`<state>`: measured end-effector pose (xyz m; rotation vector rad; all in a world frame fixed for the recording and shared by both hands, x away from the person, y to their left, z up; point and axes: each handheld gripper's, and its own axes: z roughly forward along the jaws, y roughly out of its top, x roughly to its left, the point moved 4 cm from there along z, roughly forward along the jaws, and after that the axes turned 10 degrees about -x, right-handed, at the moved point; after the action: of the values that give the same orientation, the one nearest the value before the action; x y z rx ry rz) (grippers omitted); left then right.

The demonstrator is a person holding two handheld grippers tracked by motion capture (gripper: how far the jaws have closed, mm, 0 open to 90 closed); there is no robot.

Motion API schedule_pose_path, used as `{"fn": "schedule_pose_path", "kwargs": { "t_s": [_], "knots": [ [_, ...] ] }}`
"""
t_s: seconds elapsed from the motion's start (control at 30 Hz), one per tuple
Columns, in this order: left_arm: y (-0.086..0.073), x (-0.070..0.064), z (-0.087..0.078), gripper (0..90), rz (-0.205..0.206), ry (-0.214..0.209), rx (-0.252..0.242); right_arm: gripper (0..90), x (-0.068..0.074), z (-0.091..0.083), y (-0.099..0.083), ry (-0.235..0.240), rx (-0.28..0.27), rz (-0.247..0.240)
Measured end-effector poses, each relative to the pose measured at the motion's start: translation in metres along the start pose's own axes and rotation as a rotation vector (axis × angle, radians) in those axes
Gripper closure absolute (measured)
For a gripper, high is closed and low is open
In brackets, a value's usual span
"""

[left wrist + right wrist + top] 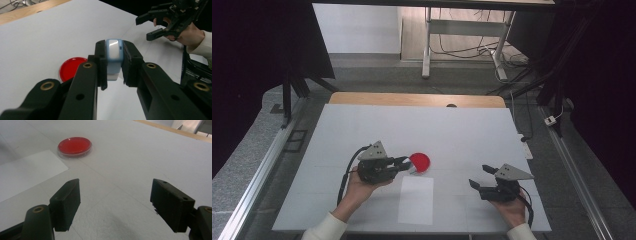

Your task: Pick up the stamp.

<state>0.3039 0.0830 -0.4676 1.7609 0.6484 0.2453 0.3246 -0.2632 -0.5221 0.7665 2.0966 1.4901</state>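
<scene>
Left tongs (113, 62) clamped on a small blue-and-white block (113, 56), held just above the tabletop (462, 130), beside the red dish (419, 161). Right tongs (115, 205) gape wide, empty, well apart. White paper sheet (416, 200) lies between them.

The person's left hand (357, 187) holds the black two-jaw left gripper (404, 164) level, pointing right, its jaws clamped together on something. The right hand (512, 210) holds the black right gripper (479, 176) with jaws spread wide, pointing left.
</scene>
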Motion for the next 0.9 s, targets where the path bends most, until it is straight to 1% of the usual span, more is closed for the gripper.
{"fn": "schedule_pose_path", "kwargs": {
  "t_s": [0.17,0.3,0.37,0.5,0.53,0.63,0.9],
  "knots": [
    [-0.002,-0.005,0.011,75.7,0.002,-0.017,0.018,23.6,0.000,0.000,0.000,0.002,0.003,0.002],
    [-0.002,-0.007,0.016,75.7,-0.003,-0.025,0.020,23.7,0.000,0.000,0.000,0.002,0.000,0.001],
    [-0.003,-0.009,0.018,75.7,0.002,-0.032,0.025,23.7,0.000,-0.001,0.000,0.002,0.001,0.000],
    [-0.004,-0.011,0.019,75.7,-0.003,-0.044,0.027,24.0,0.000,-0.003,0.000,-0.001,-0.009,-0.001],
    [-0.005,-0.012,0.019,75.6,-0.006,-0.046,0.027,24.0,0.000,-0.004,0.000,-0.006,-0.009,-0.003],
    [-0.006,-0.012,0.019,75.7,-0.010,-0.049,0.029,24.0,0.001,-0.004,0.000,0.001,-0.009,-0.001],
    [-0.006,-0.014,0.021,75.7,-0.019,-0.064,0.025,24.0,0.001,-0.004,0.000,-0.002,-0.007,-0.001]
  ]
}}
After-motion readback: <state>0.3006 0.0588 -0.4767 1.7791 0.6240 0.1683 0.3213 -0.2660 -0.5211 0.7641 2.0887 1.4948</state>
